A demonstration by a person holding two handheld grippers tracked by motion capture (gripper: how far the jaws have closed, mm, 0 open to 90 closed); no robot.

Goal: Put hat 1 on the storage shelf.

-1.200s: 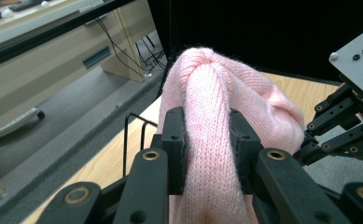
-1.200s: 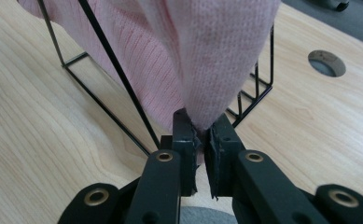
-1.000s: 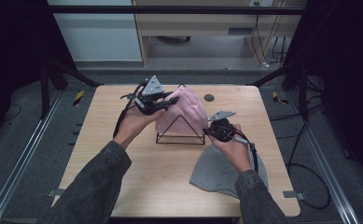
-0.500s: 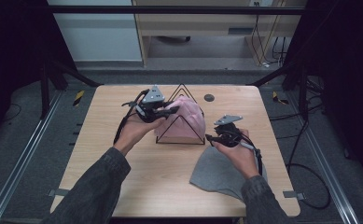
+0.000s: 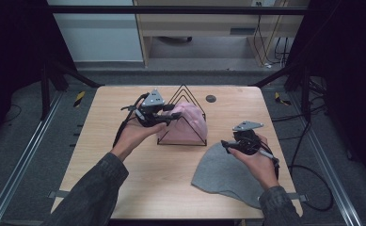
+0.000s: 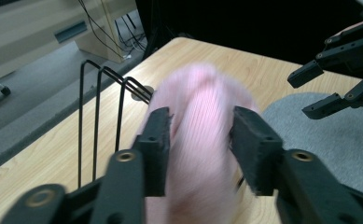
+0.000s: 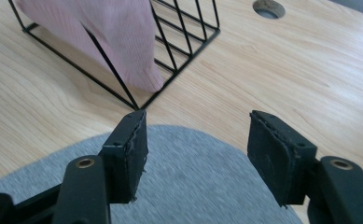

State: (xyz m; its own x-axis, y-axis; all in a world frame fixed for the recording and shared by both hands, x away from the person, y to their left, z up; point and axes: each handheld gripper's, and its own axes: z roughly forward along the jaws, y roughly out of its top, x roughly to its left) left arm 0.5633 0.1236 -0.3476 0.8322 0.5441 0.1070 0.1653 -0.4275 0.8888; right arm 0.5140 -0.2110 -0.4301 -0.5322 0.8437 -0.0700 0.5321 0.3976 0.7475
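In the high view, a soft pink knitted cloth [image 5: 187,123] is seen draped inside a black triangular wire rack [image 5: 183,117] at the centre of the light wooden table [image 5: 124,188], and the left gripper [image 5: 167,114] is held against the cloth's left side. A flat grey rounded cloth [image 5: 218,174] lies on the table at the lower right of the frame, with the right gripper [image 5: 226,146] held above its upper edge. In the left gripper view, the pink cloth [image 6: 200,140] is seen clamped between the two black fingers [image 6: 157,147], which press in on it from both sides; the wire rack [image 6: 100,107] stands at the left of the frame and the grey cloth [image 6: 328,135] at the right. In the right gripper view, the fingers [image 7: 132,149] are spread apart and empty over the grey cloth [image 7: 188,186]; the rack [image 7: 170,46] and the pink cloth [image 7: 109,32] are seen at the upper left.
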